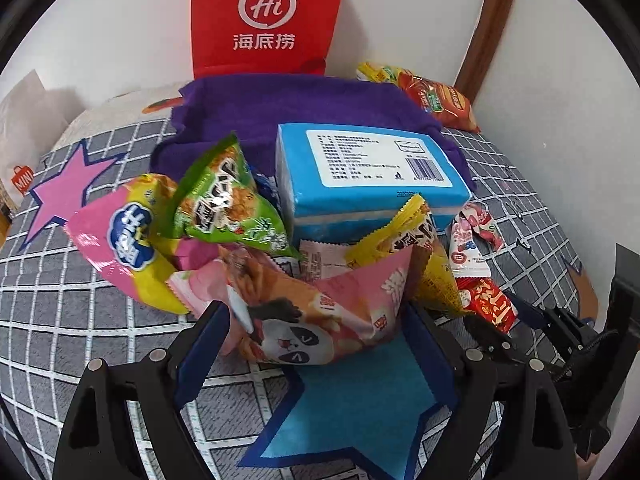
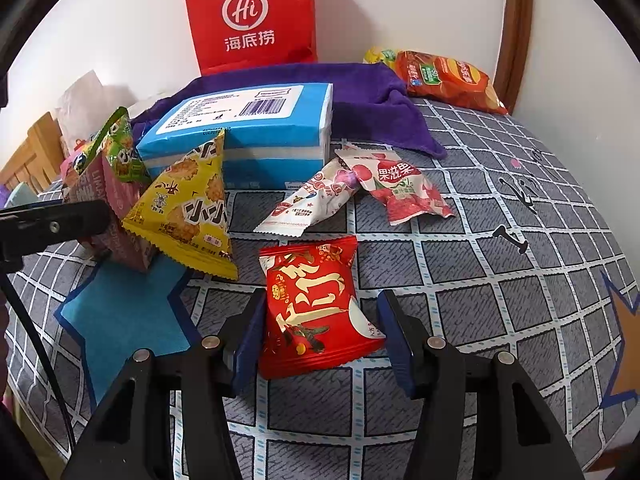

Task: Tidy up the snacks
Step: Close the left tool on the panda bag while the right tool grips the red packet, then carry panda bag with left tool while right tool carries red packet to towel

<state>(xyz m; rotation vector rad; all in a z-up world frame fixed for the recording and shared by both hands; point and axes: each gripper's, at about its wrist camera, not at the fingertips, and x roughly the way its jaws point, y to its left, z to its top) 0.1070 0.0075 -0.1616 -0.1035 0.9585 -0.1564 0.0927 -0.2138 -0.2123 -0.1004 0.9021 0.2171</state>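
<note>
Snacks are scattered over a grey checked bedsheet (image 2: 500,264) printed with coloured stars. The left gripper (image 1: 316,344) is seen with its jaws spread on either side of a pink panda packet (image 1: 320,316); the blue pads sit close to the packet's edges, but whether they press on it cannot be told. The packet fronts a heap: a pink-and-yellow packet (image 1: 124,248) at left, a green packet (image 1: 224,200) above, a yellow triangular packet (image 1: 416,248) at right, all bunched against a blue tissue pack (image 1: 372,176). In the right wrist view the right gripper (image 2: 320,332) is spread around a red packet (image 2: 316,308) lying flat on the sheet; the left pad is just beside the packet's edge, the right pad stands apart from it, so no pinch is recorded. Beyond the red packet, a white wrapped snack (image 2: 312,200) and a pink fruit-jelly packet (image 2: 400,188) lie touching near the tissue pack. A purple towel (image 2: 372,96) is spread behind the pack, with an orange chip bag (image 2: 448,80) at the far right corner and a red paper bag (image 2: 252,16) standing against the white wall.
</note>
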